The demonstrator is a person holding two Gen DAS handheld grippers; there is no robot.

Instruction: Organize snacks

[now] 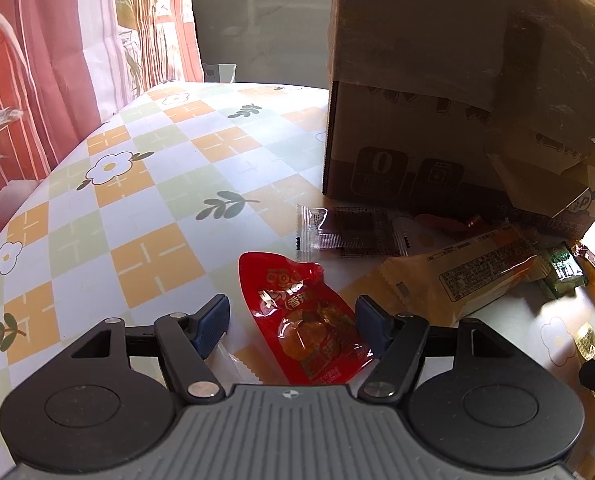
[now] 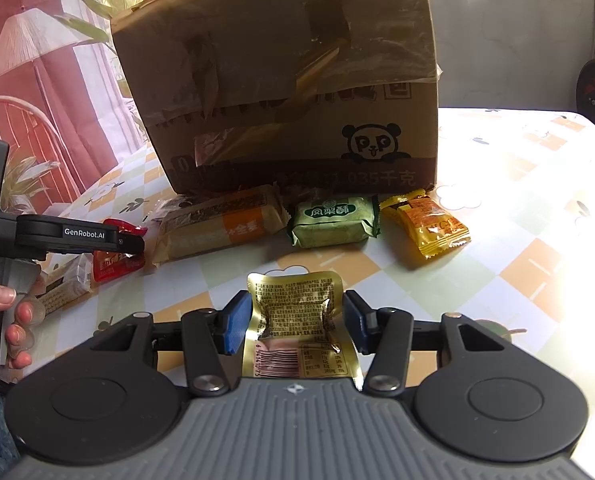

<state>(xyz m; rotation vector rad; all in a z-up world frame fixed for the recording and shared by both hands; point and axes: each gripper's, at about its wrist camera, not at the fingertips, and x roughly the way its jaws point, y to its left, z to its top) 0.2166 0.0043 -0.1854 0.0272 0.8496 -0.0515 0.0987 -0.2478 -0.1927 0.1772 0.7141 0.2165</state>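
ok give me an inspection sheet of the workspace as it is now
surface: table under a checked cloth with flowers and leaves, strong glare on its right side.
job's things: red snack packet between the open left gripper fingers; gold snack packet between the open right gripper fingers; long tan bar, green pastry pack and yellow packet lying in front of the cardboard box.
clutter: clear wrappers near the box corner.
grippers: both open, each straddling a packet, neither closed on it.
cables: one thin line on the far right wall, too blurred to identify.
surroundings: red patterned curtain at the left.
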